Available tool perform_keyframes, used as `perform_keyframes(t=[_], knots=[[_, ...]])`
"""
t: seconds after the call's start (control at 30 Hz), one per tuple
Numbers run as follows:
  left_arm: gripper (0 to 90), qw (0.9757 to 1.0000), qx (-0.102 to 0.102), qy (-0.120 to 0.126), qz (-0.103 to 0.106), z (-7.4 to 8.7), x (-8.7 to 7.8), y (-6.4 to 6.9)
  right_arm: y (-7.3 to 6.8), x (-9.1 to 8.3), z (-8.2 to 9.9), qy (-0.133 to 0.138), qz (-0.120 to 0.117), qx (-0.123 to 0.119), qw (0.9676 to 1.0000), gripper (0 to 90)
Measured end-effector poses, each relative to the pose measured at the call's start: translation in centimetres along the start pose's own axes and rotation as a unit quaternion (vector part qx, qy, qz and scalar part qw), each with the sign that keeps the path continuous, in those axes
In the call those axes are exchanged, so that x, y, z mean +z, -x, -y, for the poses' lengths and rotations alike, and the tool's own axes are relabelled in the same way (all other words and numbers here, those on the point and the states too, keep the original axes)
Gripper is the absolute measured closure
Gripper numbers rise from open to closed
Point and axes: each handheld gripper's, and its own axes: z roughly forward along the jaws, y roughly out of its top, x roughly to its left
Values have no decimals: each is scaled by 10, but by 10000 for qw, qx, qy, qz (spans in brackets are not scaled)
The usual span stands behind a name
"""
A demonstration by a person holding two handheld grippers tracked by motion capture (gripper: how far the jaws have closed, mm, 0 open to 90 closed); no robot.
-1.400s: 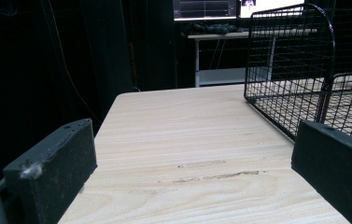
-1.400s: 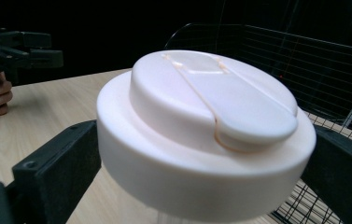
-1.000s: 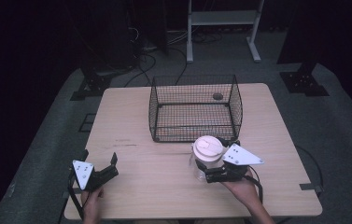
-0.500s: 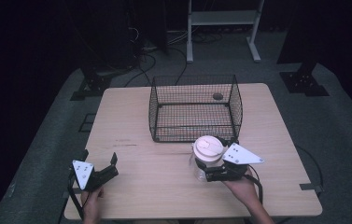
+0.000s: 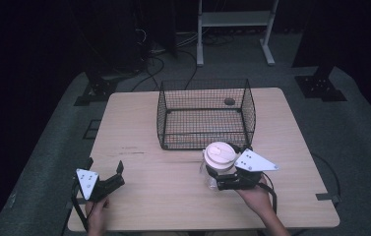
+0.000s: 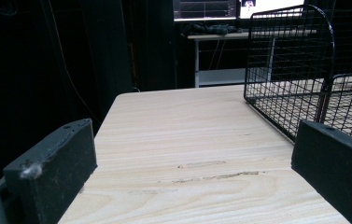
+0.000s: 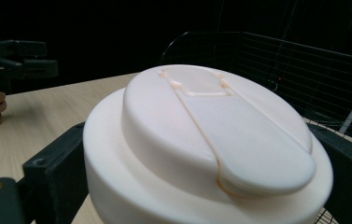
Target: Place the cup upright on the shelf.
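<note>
Here, a pale rectangular wooden table carries everything, and toward its twelve o'clock side, about mid-width, stands a black wire mesh basket, open at the top. A small dark round object shows at the basket's far right corner; whether it lies inside or behind the mesh cannot be told. Just beside the basket's near edge, at roughly five o'clock from its centre, a clear container with a cream-white round flip-top lid stands upright on the wood. The right gripper, topped by its grey three-cornered plate, reaches in from four o'clock, and its black jaws pinch the container on opposite sides beneath the lid, as the right gripper view confirms with the lid bulging between them. Well apart, near the table's seven o'clock corner, the left gripper rests low in the person's hand, its jaws spread wide with bare wood between them.
</note>
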Motion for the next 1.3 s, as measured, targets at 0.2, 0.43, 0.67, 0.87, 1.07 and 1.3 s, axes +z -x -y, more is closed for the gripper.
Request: perform_keyframes(t=[0.2,0.43,0.67,0.87,1.07,1.3], knots=[[0,10000,-5,-3,-1,0,0,0,3,-1,-12,51,1,-30,10000,41],[0,10000,-2,-12,-10,0,0,0,10,-2,-28,87,7,-71,9999,41],[0,10000,-6,-9,-13,0,0,0,16,-1,-46,98,-1,-162,9998,41],[0,10000,-11,-12,-11,0,0,0,22,1,-62,133,-13,-205,9997,41],[0,10000,-19,-10,-10,0,0,0,31,5,-80,176,45,-248,9995,41],[0,10000,-11,-5,-15,0,0,0,37,10,-102,242,71,-324,9992,41]])
